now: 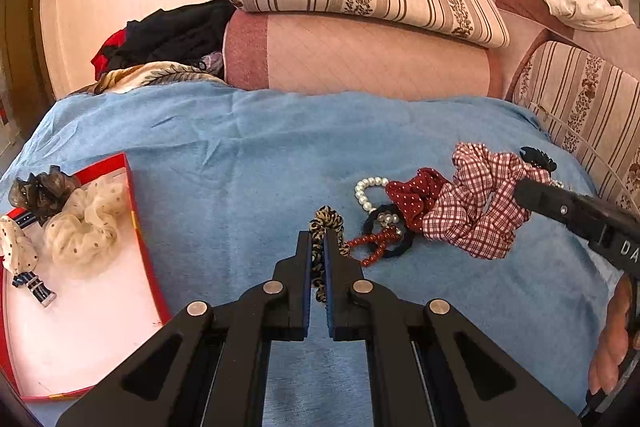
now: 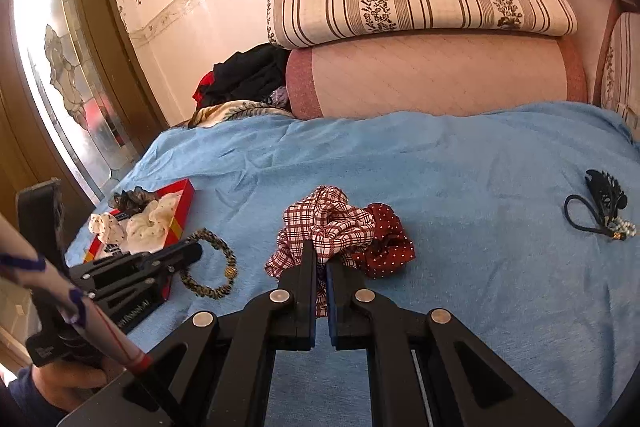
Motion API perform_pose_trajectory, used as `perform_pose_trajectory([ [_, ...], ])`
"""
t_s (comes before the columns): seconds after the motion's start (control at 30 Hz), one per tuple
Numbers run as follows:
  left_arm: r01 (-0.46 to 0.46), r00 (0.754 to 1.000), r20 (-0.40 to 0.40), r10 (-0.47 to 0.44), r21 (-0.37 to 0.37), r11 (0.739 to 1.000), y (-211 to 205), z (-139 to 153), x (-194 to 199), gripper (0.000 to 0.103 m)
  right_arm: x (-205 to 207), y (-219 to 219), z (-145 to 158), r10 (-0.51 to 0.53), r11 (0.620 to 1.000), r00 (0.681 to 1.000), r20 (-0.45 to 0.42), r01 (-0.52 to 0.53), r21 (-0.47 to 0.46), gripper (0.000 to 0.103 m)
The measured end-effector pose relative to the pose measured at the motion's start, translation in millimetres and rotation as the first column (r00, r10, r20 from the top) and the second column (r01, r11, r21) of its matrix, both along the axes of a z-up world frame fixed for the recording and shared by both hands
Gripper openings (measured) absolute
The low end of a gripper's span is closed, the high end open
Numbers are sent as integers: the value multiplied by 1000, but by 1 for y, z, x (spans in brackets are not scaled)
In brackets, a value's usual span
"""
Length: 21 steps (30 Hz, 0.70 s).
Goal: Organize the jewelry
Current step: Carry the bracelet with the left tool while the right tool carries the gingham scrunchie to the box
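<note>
My left gripper (image 1: 318, 237) is shut on a leopard-print hair tie (image 1: 326, 223) that lies on the blue blanket (image 1: 248, 155). My right gripper (image 2: 320, 255) is shut on the near edge of a red-and-white plaid scrunchie (image 2: 324, 219). A dark red polka-dot scrunchie (image 2: 390, 243) lies against that scrunchie. To the left a red tray (image 1: 88, 327) with a white floor holds a cream scrunchie (image 1: 86, 223), a brown one (image 1: 42, 187) and a striped strap (image 1: 34, 285). The right gripper's tip (image 1: 520, 189) also shows in the left wrist view, on the plaid scrunchie (image 1: 476, 211).
A pearl bracelet (image 1: 366, 191), a black hair tie (image 1: 390, 231) and a red bead string (image 1: 372, 247) lie just right of the left gripper. A black claw clip (image 2: 606, 193) and a black elastic (image 2: 580, 215) lie far right. Cushions (image 1: 360, 59) line the back; a glass door (image 2: 60, 75) stands left.
</note>
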<state>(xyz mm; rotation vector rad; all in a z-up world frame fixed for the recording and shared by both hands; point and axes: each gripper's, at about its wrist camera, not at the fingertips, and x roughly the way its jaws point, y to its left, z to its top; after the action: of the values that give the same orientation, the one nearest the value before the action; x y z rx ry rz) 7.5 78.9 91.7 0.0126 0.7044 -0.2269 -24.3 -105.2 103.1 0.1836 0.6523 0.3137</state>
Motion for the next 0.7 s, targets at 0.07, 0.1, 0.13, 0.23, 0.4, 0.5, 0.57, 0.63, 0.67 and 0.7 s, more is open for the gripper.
perform_pose_trajectory([
  [0.07, -4, 1000, 6, 4, -4, 1000, 2, 2, -1, 5, -1, 4, 0, 3, 1000, 1000, 1, -3, -10, 5],
  [0.1, -8, 1000, 11, 8, -4, 1000, 4, 4, -2, 5, -2, 6, 1, 3, 1000, 1000, 1, -3, -18, 5],
  [0.13, -15, 1000, 16, 15, -6, 1000, 7, 6, -3, 5, -3, 8, 2, 2, 1000, 1000, 6, -2, -31, 5],
  [0.23, -28, 999, 23, 29, -14, 999, 14, 10, -4, 5, -7, 14, 4, 8, 998, 1000, 21, -7, -55, 5],
  [0.4, -54, 998, 41, 55, -24, 998, 26, 17, -8, 5, -13, 24, 9, 21, 996, 999, 42, -18, -88, 5],
  [0.5, -66, 996, 50, 68, -32, 997, 33, 22, -12, 5, -17, 31, 13, 30, 994, 998, 59, -23, -111, 5],
  [0.57, -77, 995, 63, 80, -38, 996, 40, 27, -16, 5, -20, 35, 15, 33, 992, 997, 71, -24, -121, 5],
  [0.63, -87, 993, 71, 90, -45, 995, 45, 31, -19, 5, -23, 40, 17, 37, 991, 996, 77, -27, -133, 5],
  [0.67, -93, 992, 76, 97, -52, 994, 48, 33, -21, 5, -25, 42, 18, 37, 989, 996, 84, -25, -144, 5],
  [0.7, -100, 991, 84, 104, -61, 993, 53, 37, -25, 5, -28, 45, 19, 35, 988, 995, 91, -21, -154, 5],
])
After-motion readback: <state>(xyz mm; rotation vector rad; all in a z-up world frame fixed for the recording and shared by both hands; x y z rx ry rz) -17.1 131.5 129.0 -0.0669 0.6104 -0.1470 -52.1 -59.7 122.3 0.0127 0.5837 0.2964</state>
